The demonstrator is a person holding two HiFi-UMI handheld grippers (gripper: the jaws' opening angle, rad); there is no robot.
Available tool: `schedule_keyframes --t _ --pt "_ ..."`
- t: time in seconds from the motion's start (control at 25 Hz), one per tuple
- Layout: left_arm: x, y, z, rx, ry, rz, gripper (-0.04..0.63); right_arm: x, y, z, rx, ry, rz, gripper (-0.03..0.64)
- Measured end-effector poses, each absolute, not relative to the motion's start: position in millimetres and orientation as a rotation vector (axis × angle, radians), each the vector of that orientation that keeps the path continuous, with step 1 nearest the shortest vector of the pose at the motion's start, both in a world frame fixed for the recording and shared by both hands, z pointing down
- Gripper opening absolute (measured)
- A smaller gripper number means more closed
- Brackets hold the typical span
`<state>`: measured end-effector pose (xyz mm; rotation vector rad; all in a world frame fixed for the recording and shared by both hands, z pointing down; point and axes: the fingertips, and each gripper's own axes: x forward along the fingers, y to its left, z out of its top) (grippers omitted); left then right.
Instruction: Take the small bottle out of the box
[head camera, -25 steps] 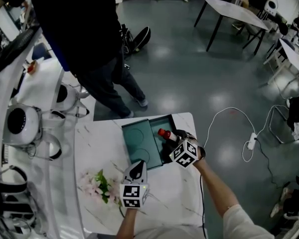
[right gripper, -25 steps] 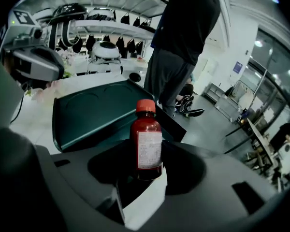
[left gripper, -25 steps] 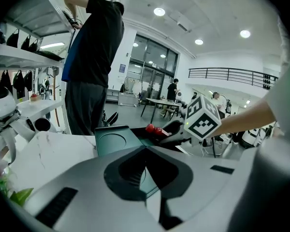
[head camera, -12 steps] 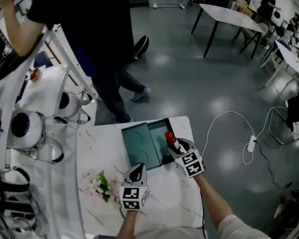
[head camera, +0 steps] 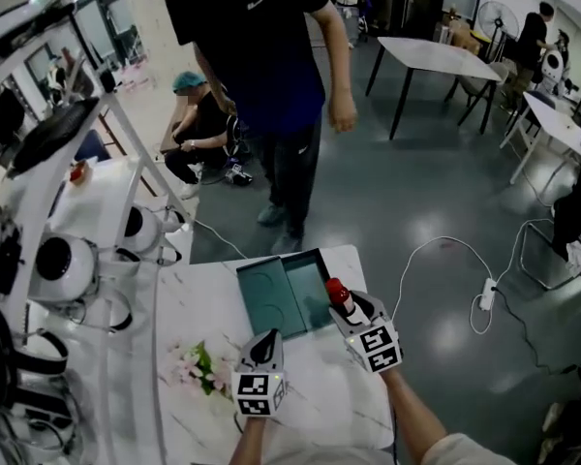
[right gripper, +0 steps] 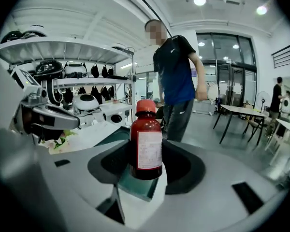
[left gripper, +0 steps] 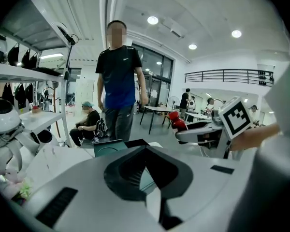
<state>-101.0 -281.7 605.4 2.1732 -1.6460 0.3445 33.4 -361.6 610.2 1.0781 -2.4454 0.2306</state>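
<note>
**Bottle up in the right tool, box just beneath it**

Head view: the right tool [head camera: 349,308] is clamped on the small bottle [head camera: 338,294], a little right of the frame's centre. The bottle stands cap up over the right edge of the open green box [head camera: 269,294], which lies on the white worktop [head camera: 203,303]. The left tool [head camera: 266,339] hangs lower left of the box with its jaws together and nothing in them. It is the farther of the two from the bottle.

Left gripper view: the left tool [left gripper: 146,175] has no object between its closed jaws. The box [left gripper: 108,146] lies ahead at centre-left. The bottle [left gripper: 178,122] shows right of centre, upright and above the level of the box.

Right gripper view: the bottle [right gripper: 146,144] fills the middle of the frame, its long axis vertical and its label facing the camera. It is gripped at its lower body by the right tool [right gripper: 146,164]. A corner of the box [right gripper: 134,186] shows below its base, apart from it, so I judge the bottle has cleared the rim. Bare worktop shows beside the box, and setting the bottle down would take only a short sideways carry.
</note>
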Motion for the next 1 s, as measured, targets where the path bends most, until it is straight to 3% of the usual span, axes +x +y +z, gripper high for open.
schedule_keyframes --t 1.0 --pt "-74 -203 519 2.246 -1.775 0.289 0.018 108 -237 505 1.252 -2.527 0.076 0.225"
